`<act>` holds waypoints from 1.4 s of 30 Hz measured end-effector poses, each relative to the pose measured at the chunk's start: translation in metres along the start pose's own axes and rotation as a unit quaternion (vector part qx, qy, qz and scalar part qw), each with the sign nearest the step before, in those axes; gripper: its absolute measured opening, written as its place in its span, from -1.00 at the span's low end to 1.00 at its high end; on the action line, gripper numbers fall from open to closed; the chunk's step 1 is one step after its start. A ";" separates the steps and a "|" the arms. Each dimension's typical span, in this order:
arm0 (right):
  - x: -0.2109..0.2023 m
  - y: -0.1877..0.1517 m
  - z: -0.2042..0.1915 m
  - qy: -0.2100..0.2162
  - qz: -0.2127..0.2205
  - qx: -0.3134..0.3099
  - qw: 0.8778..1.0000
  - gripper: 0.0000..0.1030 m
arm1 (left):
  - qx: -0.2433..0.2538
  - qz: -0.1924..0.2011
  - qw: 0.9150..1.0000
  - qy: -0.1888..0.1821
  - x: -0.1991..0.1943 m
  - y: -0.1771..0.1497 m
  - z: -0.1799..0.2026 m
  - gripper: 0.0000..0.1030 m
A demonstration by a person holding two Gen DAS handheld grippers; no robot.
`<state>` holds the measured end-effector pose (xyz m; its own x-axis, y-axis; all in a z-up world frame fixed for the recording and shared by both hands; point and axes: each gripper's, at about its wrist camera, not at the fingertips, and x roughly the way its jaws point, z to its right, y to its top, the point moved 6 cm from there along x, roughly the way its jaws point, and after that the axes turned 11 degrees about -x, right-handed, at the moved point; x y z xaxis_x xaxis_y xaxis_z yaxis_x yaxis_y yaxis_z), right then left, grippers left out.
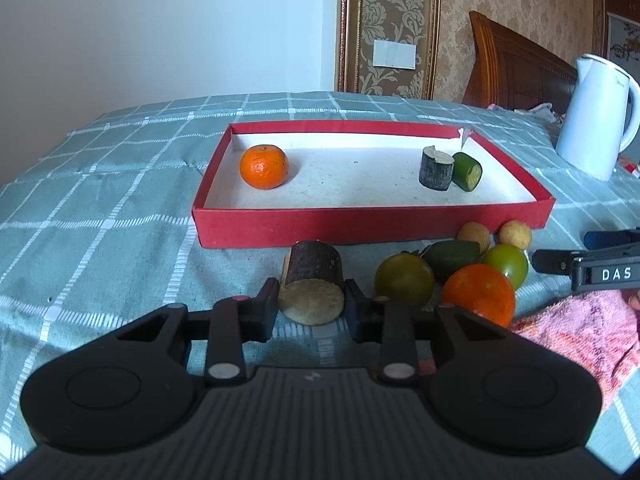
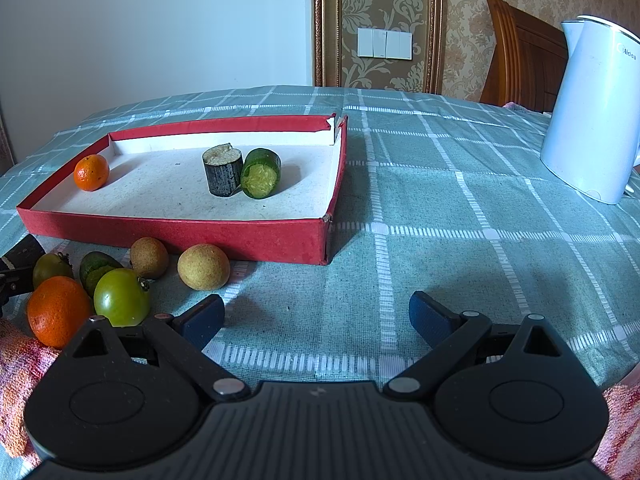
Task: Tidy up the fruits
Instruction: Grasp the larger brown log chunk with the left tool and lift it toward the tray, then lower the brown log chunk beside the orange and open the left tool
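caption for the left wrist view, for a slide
Left gripper shut on a dark sugarcane piece before the red tray, which holds an orange and two cut pieces.

Home bedroom, wooden headboard (image 1: 516,68), damask wallpaper (image 2: 384,4), checked bedspread (image 2: 440,184)

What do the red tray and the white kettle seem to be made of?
Tray: probably cardboard with a matte red paper or cloth-like covering; one far corner is torn and shows a white, papery inside. Kettle: likely smooth, slightly glossy white plastic, with soft highlights and a printed logo.
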<state>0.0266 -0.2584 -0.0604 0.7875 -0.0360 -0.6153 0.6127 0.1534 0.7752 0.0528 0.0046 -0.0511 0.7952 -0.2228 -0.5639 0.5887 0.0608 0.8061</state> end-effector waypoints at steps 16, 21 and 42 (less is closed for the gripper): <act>0.000 0.000 0.000 0.000 0.000 0.000 1.000 0.94 | -0.013 0.023 1.000 -0.002 -0.015 0.019 -0.004 -0.40; 0.000 0.000 0.000 0.000 0.000 0.000 1.000 0.94 | -0.011 0.035 0.999 0.000 -0.009 0.038 -0.003 -0.40; 0.000 0.000 0.000 0.000 0.000 0.000 1.000 0.94 | -0.025 0.021 0.999 0.019 0.046 0.069 -0.011 -0.42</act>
<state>0.0269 -0.2583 -0.0605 0.7873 -0.0354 -0.6156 0.6129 0.1540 0.7750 0.1313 0.0096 -0.0233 0.8237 -0.1821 -0.5370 0.5606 0.1186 0.8196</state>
